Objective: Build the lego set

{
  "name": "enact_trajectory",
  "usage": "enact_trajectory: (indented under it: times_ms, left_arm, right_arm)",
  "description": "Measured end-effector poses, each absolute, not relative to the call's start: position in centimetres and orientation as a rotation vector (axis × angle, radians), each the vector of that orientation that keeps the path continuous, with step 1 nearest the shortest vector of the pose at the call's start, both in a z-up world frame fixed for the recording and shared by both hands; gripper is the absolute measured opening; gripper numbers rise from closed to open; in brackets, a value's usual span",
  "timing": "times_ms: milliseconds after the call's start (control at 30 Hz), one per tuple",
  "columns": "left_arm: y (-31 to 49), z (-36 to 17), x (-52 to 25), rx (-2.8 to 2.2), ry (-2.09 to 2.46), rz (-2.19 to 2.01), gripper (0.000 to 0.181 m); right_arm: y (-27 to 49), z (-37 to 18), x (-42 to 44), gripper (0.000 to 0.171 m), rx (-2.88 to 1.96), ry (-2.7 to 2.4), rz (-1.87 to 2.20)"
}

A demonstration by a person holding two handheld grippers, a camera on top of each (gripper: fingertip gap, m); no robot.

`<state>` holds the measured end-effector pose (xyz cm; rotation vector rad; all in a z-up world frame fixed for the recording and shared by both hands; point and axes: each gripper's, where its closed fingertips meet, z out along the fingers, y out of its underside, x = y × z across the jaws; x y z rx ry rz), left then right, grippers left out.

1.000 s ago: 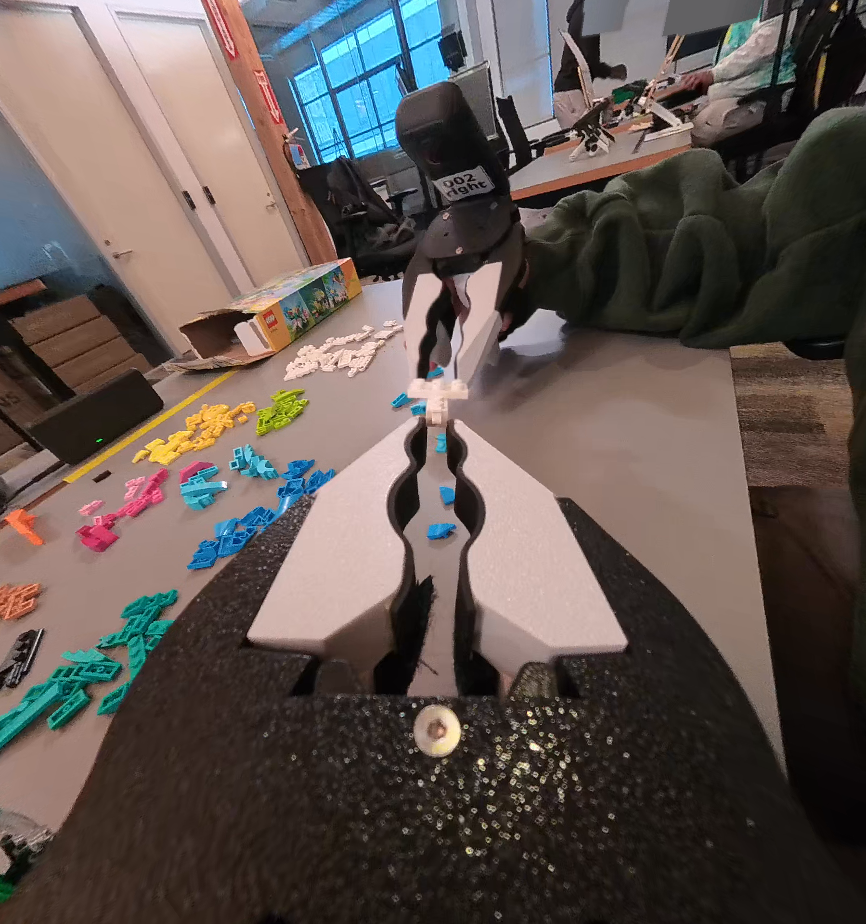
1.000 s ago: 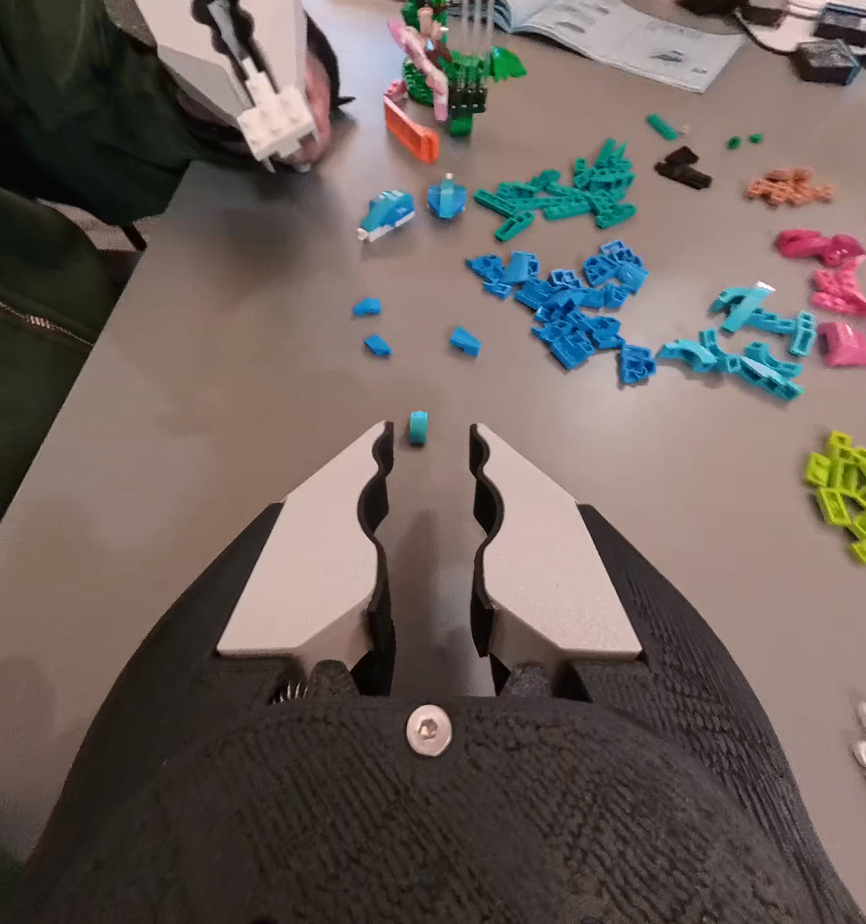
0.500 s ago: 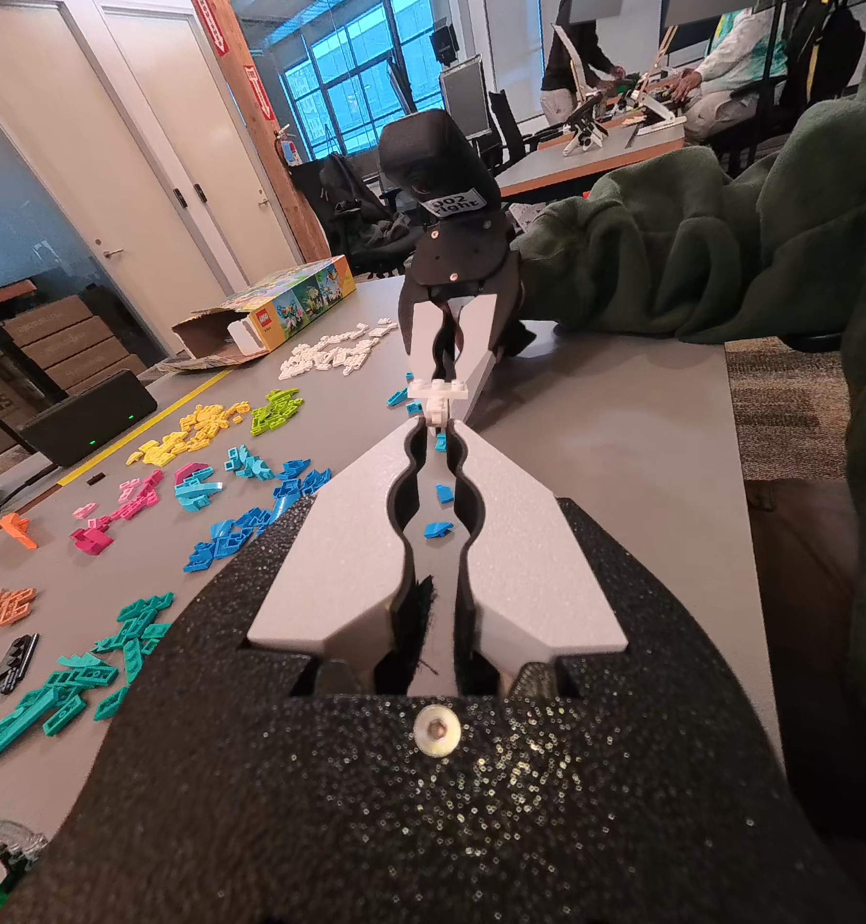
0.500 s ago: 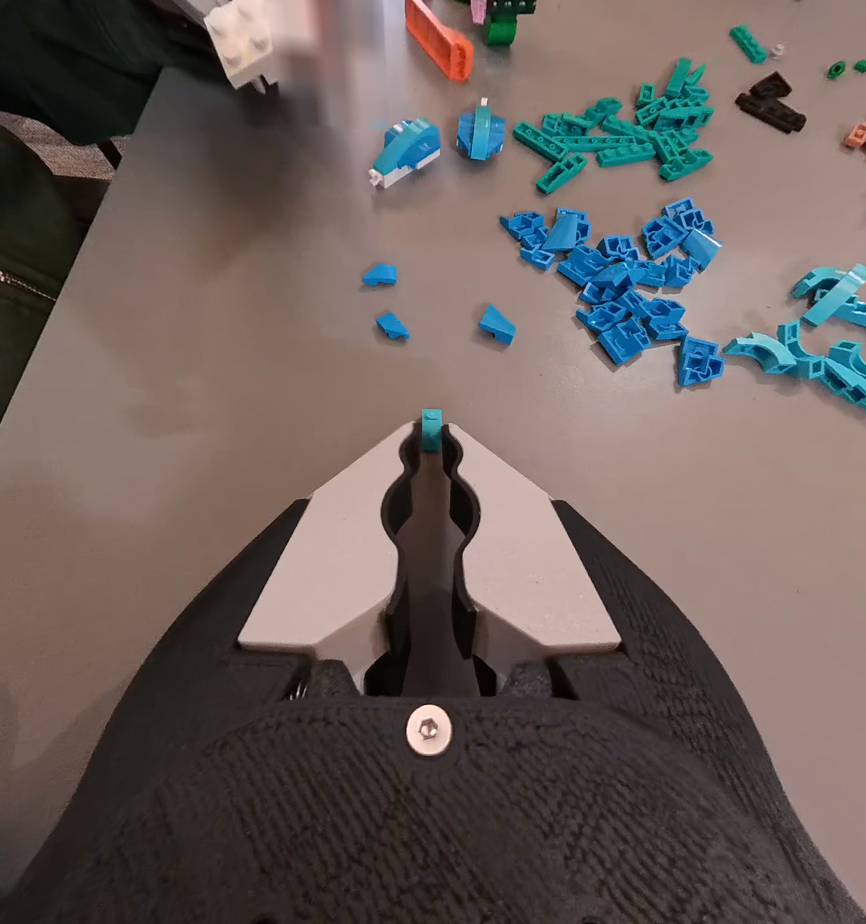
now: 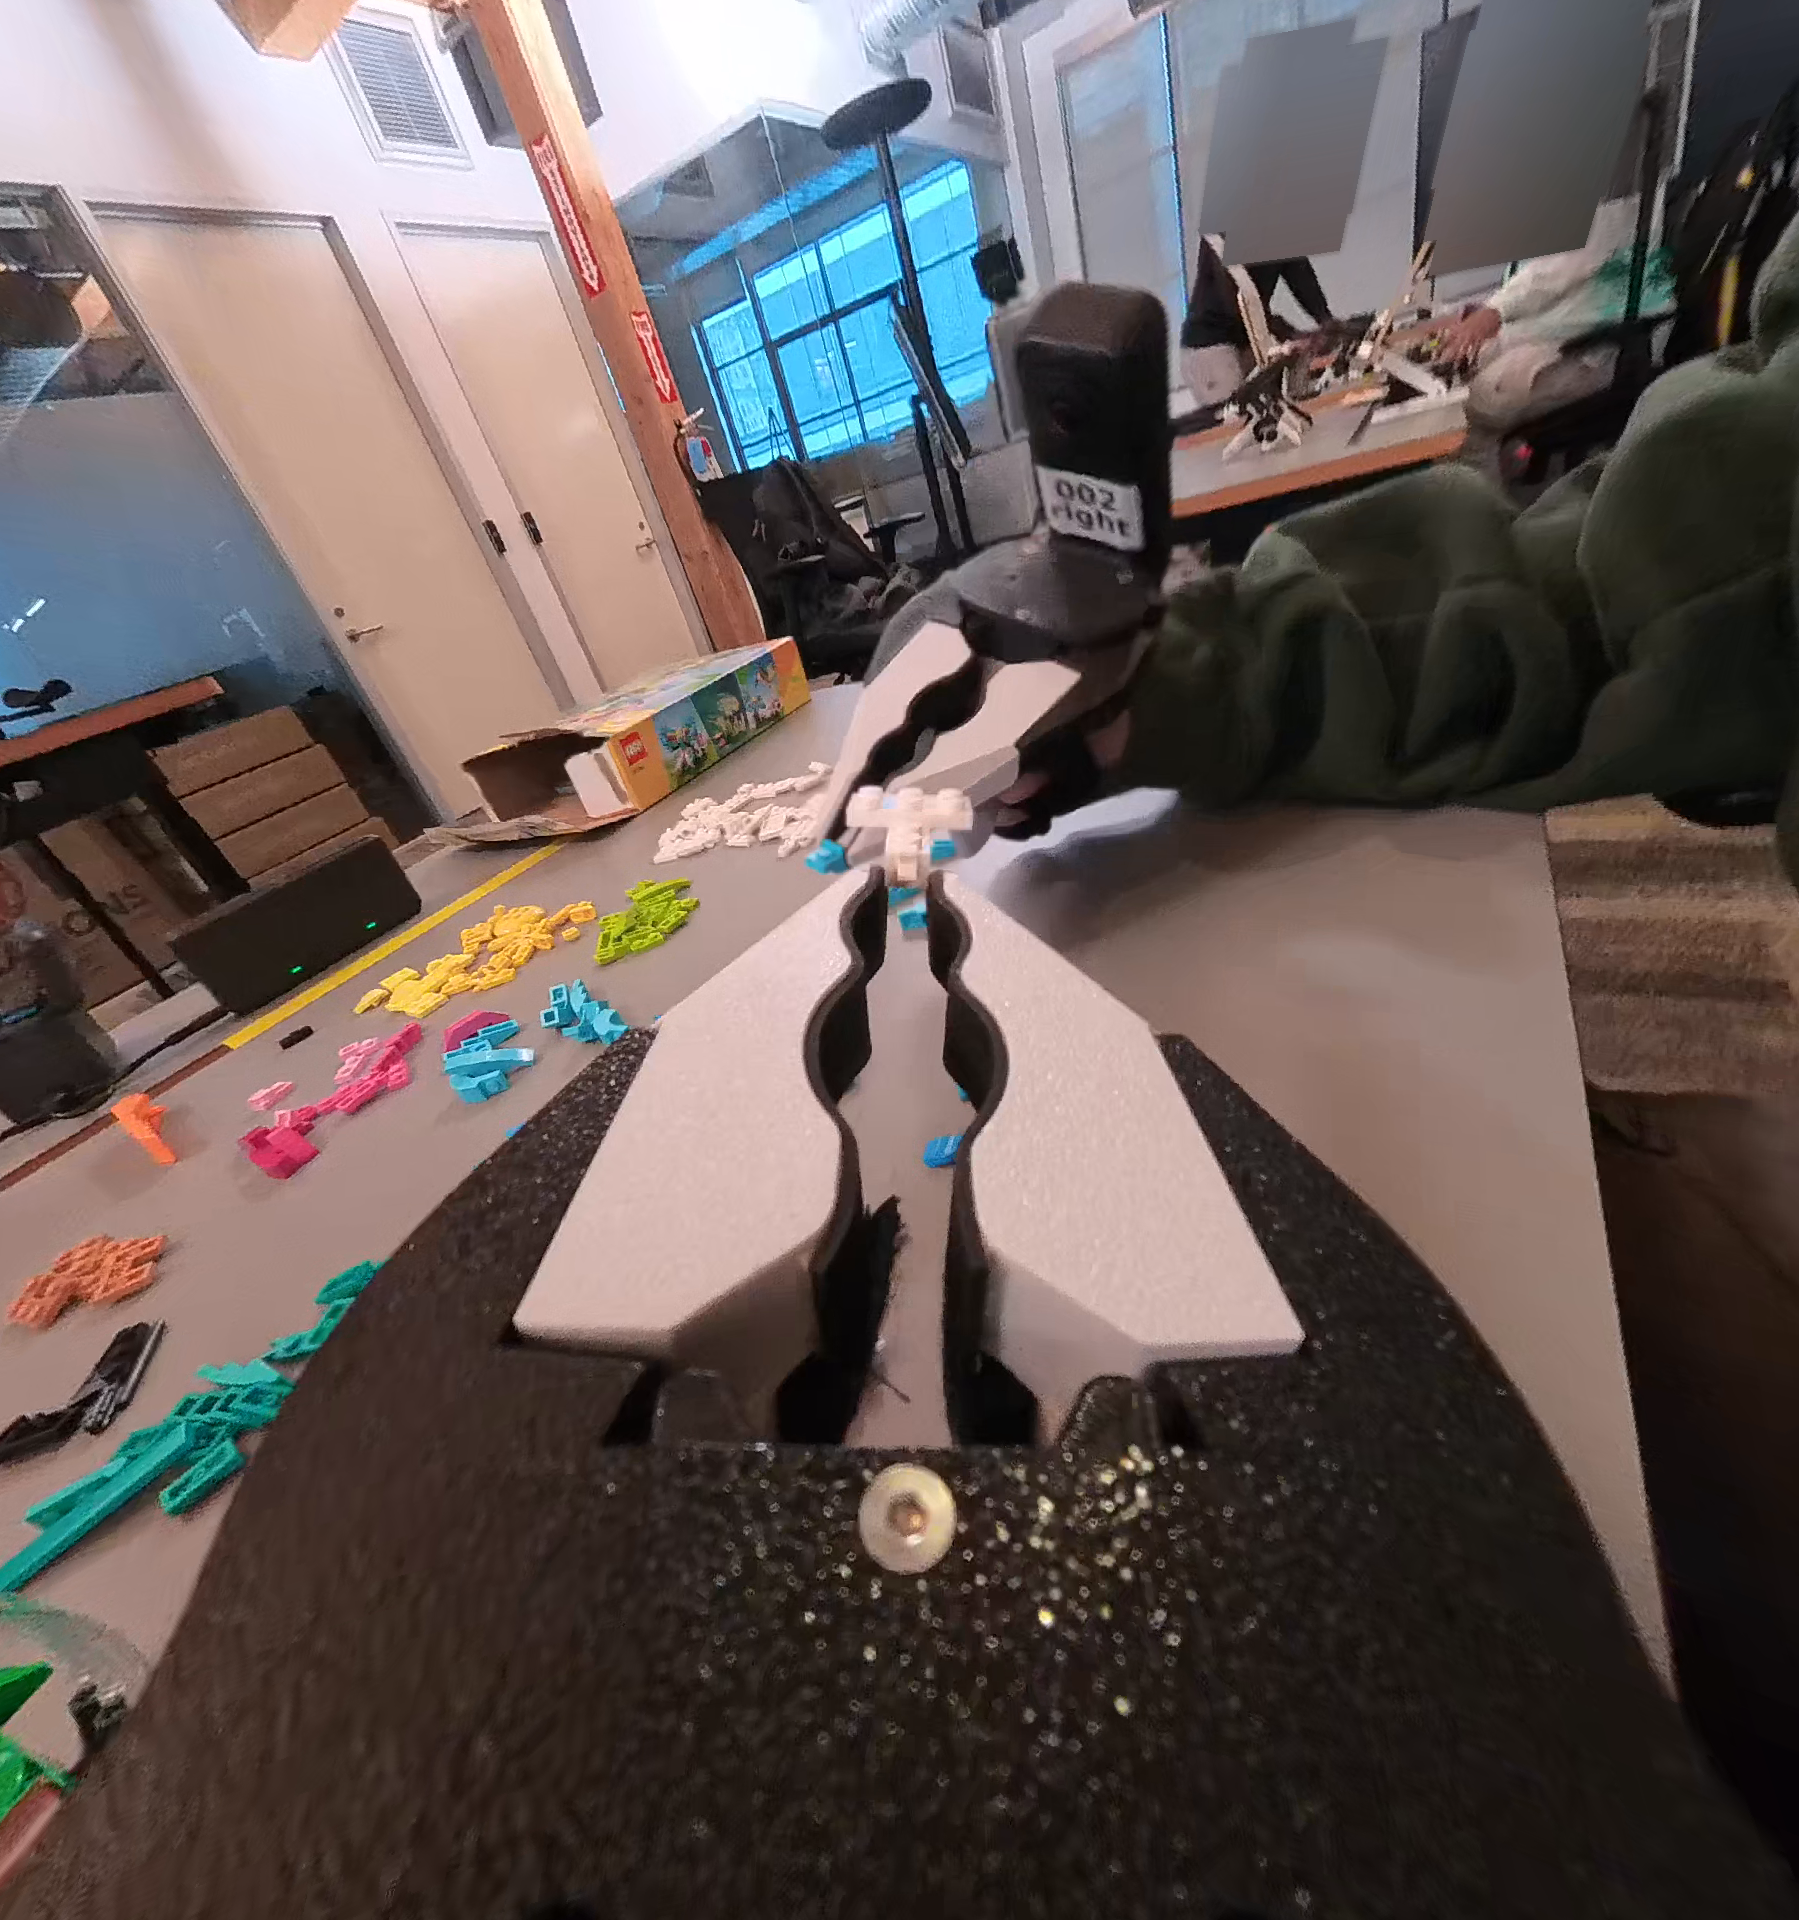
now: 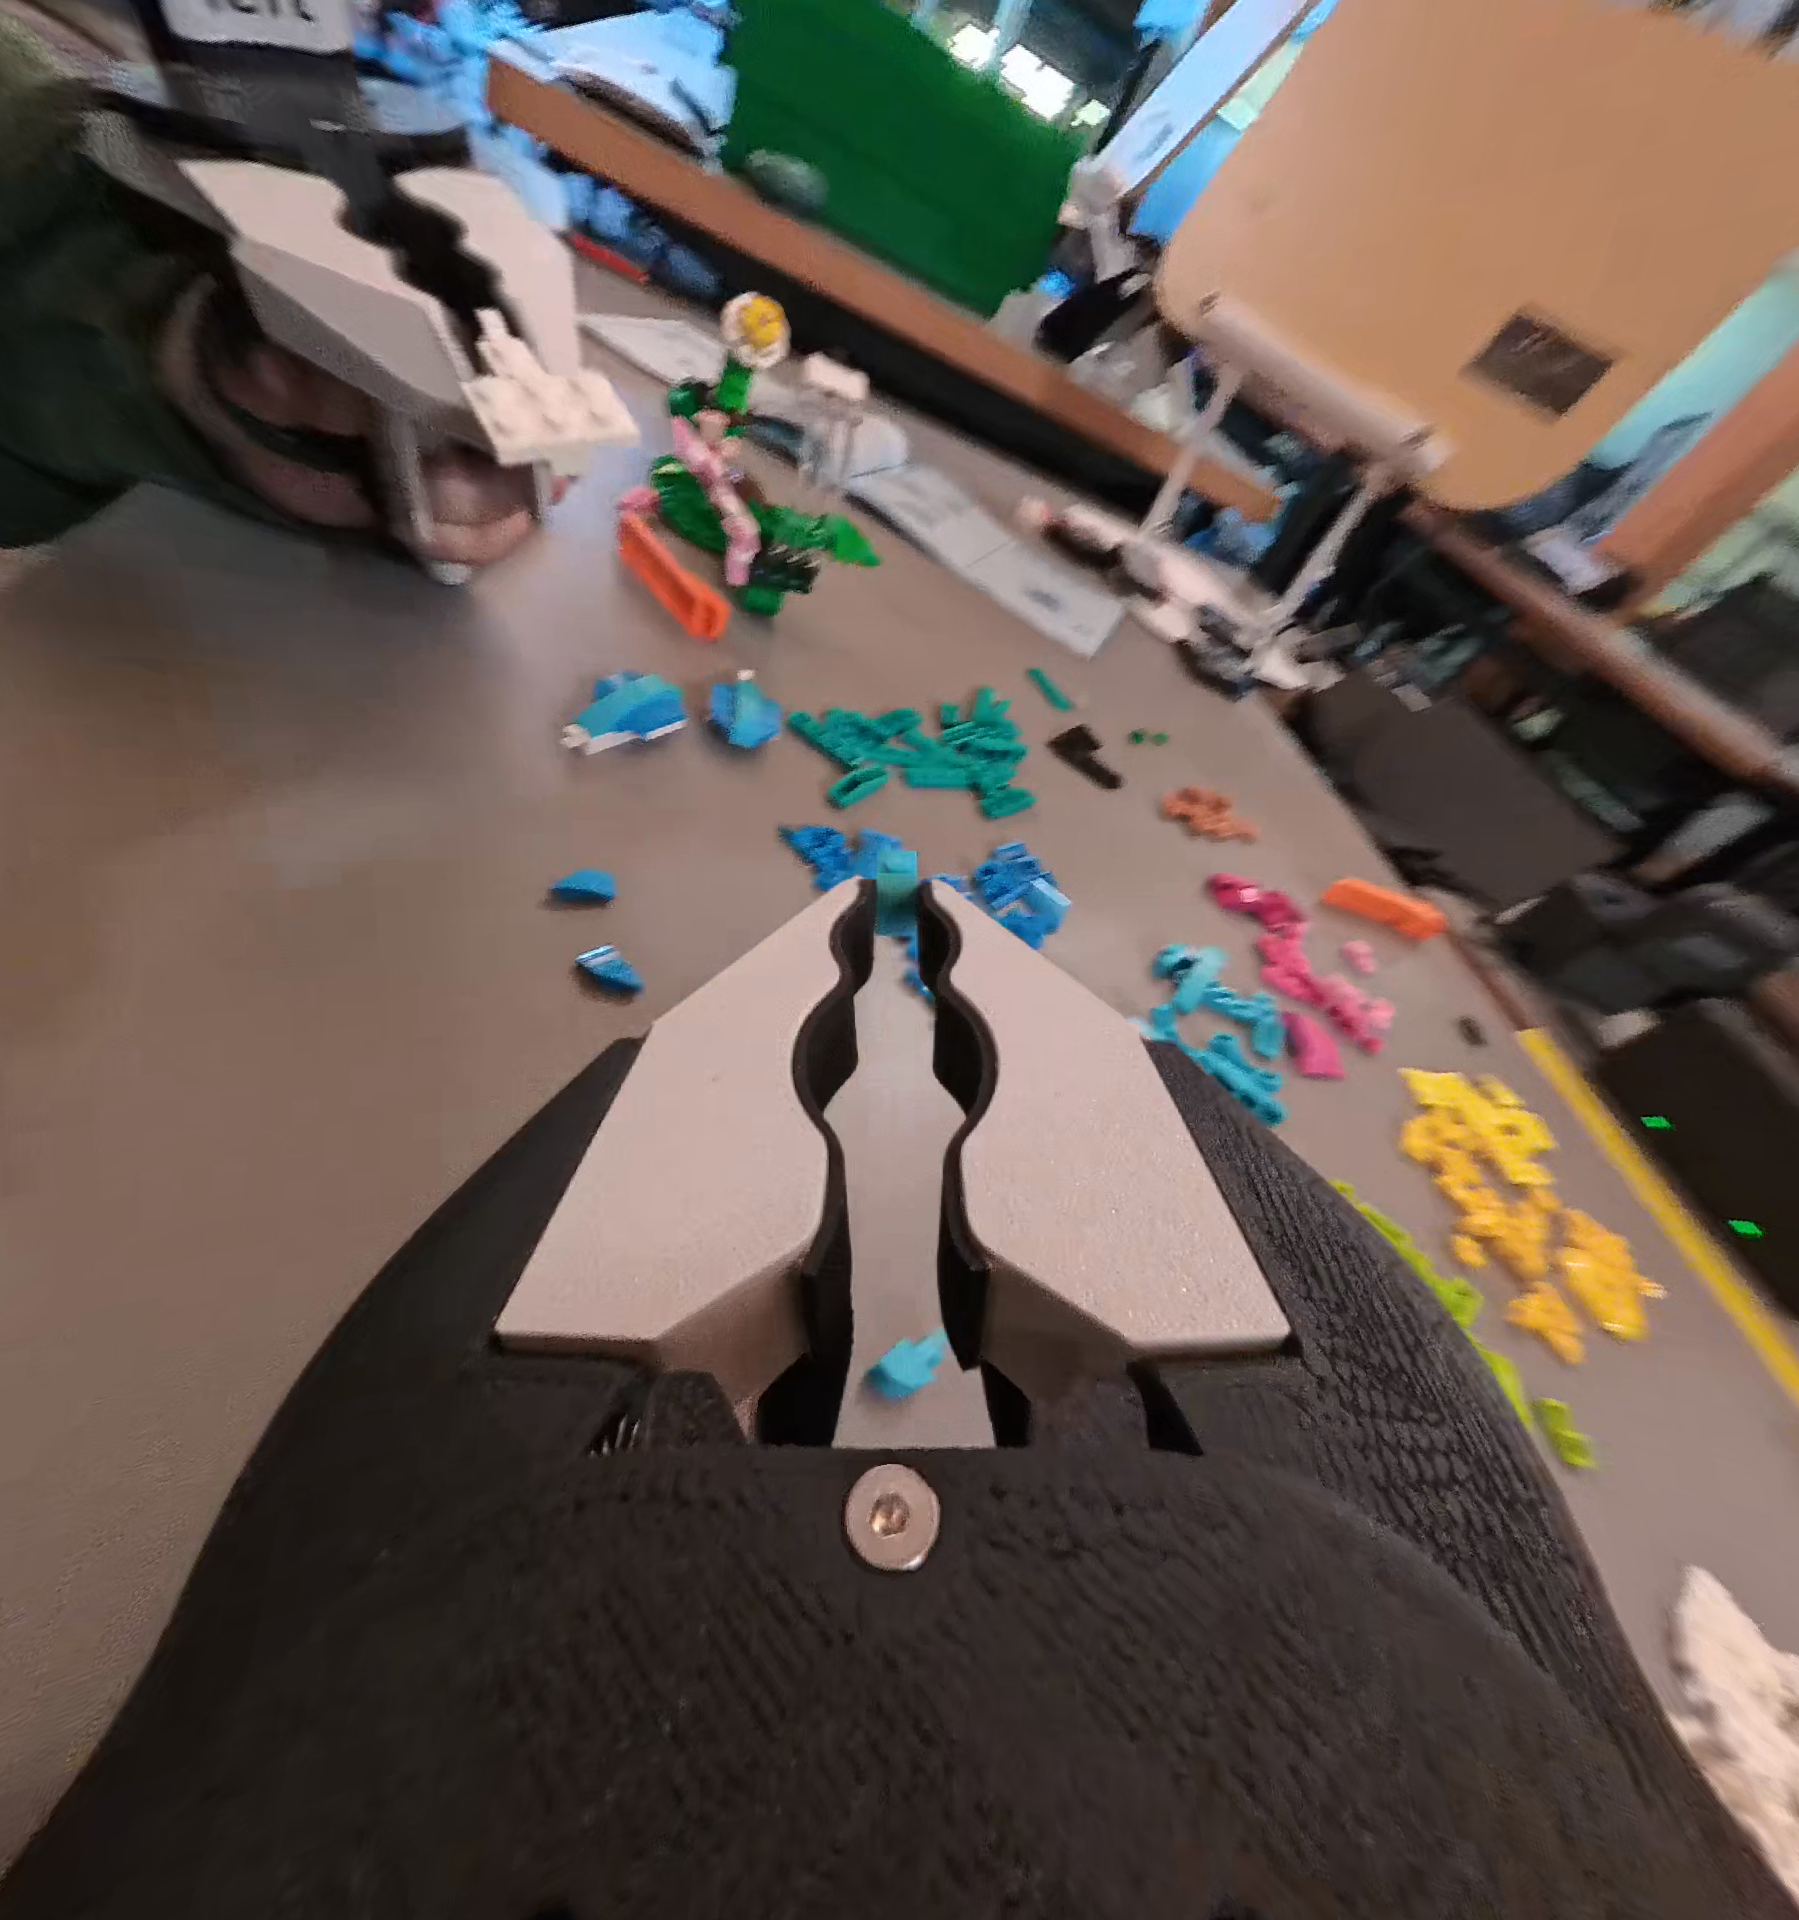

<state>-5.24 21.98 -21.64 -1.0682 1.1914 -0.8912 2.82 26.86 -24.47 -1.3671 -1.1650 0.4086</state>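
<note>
Up off the grey table (image 6: 199, 831), the left gripper (image 5: 902, 883) has its jaws clamped on a small white lego assembly (image 5: 907, 821). Meanwhile the right gripper (image 6: 893, 902) pinches a tiny teal brick (image 6: 895, 883) at its fingertips, close beside the white assembly, above sorted piles of blue pieces (image 6: 1020, 883).
</note>
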Motion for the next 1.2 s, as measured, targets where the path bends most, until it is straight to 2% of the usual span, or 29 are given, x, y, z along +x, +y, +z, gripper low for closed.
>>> enact_trajectory:
  times_ms: [467, 1200]
  left_arm:
    - [22.3, -21.3, -5.5, -1.070, 1.158, -0.935, 0.005]
    - [22.6, -21.2, -5.5, -1.088, 1.143, -0.945, 0.005]
  right_arm:
    - [29.0, -24.0, 4.1, 0.006, -1.273, -1.087, 0.190]
    - [28.6, -24.7, 3.7, 0.006, -1.258, -1.146, 0.169]
